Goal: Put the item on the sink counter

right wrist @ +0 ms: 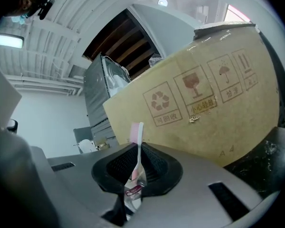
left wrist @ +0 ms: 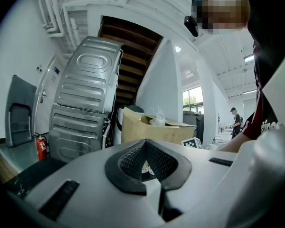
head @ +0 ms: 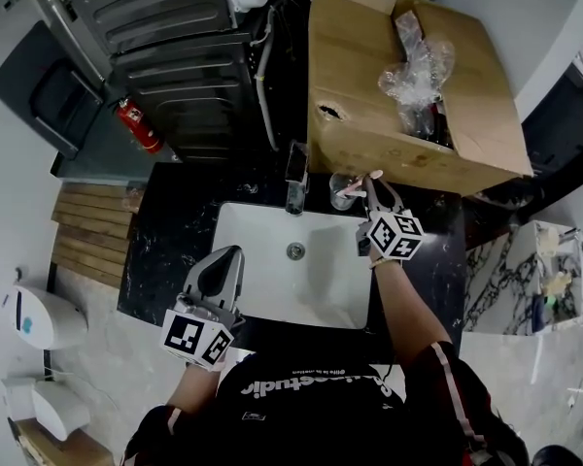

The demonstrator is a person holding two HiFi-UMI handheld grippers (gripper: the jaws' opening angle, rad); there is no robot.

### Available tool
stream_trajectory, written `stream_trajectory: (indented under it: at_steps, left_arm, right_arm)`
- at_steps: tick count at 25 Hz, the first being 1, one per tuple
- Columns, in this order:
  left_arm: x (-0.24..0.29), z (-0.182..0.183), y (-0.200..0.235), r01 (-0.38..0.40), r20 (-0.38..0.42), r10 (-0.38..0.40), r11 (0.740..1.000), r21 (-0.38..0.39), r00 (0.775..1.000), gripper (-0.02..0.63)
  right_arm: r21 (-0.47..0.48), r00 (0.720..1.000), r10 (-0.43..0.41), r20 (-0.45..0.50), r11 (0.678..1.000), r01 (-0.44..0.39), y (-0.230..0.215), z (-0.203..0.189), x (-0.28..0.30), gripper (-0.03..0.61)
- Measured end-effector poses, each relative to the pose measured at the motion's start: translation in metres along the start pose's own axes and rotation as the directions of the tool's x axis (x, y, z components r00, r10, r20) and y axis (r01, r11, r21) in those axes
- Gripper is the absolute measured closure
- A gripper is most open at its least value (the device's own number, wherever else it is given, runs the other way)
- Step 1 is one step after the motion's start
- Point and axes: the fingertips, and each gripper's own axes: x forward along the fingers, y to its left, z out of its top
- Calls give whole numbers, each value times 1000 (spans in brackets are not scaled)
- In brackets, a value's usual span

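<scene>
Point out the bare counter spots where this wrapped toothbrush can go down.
Widest bare patch: the black counter left of the basin, out to its left edge. A narrower strip lies right of the basin, beside the right gripper. Crowded: behind the basin, with the faucet, clear cup and cardboard box.

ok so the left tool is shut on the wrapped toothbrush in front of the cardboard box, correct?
No, it is the right tool that is shut on the wrapped toothbrush in front of the cardboard box. The right gripper view shows it between the jaws. The left tool is shut on nothing.
</scene>
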Motion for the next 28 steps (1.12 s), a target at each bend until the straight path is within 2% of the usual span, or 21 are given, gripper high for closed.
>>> stream_trajectory:
  at_steps: [7, 10, 17, 20, 23, 28]
  left_arm:
    - [2, 2, -7, 16, -1, -16, 1000, 23, 1000, 600]
    - [3, 3, -8, 24, 0, -24, 999, 27, 1000, 600]
    - [12, 1, -18, 62, 7, -62, 998, 17, 998, 600]
    - [21, 6, -21, 82, 23, -83, 997, 12, 996, 600]
    - [32, 16, -29, 114, 50, -115, 993, 21, 992, 600]
    - [43, 36, -38, 154, 94, -157, 987, 44, 983, 600]
  right_arm:
    - [-6, 999, 13, -41, 1000, -14, -4, -3, -5, 525]
    - [1, 999, 4, -39, 1000, -4, -6, -2, -14, 479]
    - [-9, 1000, 2, -11, 1000, -3, 7, 10, -71, 462]
    - [-39, 999, 39, 15, 999, -38, 39, 30, -96, 462]
    - [-136, 993, 106, 50, 986, -98, 86, 67, -121, 462]
    - [-262, 952, 256, 166, 942, -207, 172, 138, -169, 508]
